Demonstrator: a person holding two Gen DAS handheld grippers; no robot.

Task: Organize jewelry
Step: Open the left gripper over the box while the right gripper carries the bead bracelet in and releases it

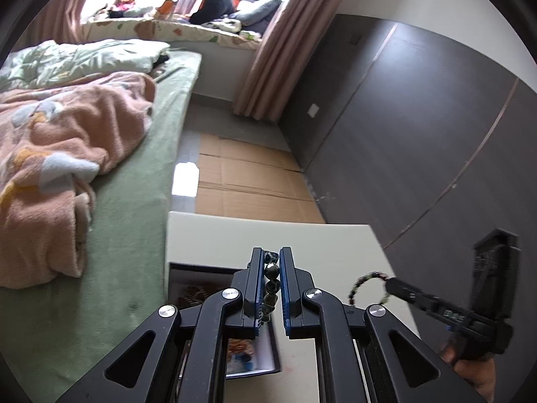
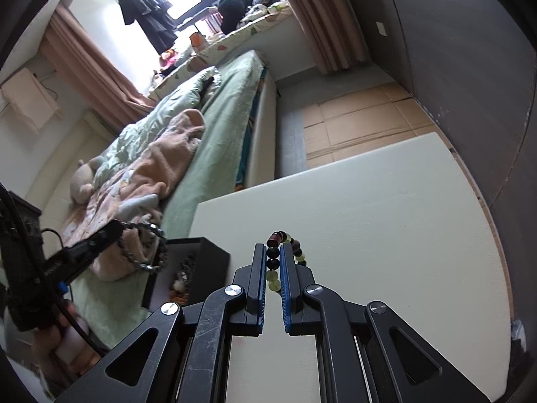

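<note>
My left gripper is shut on a dark grey-green bead bracelet, held above the white table. In the right wrist view that same gripper shows at the left with the bracelet hanging as a loop. My right gripper is shut on a bracelet of red, black and yellow-green beads. It shows in the left wrist view at the right, with its bracelet looped off the tip. A black jewelry box stands open at the table's left edge, below the left gripper.
A bed with green sheet and pink blanket lies to the left of the table. Cardboard sheets cover the floor beyond the table. A dark grey wall runs along the right. The person's hand holds the left gripper.
</note>
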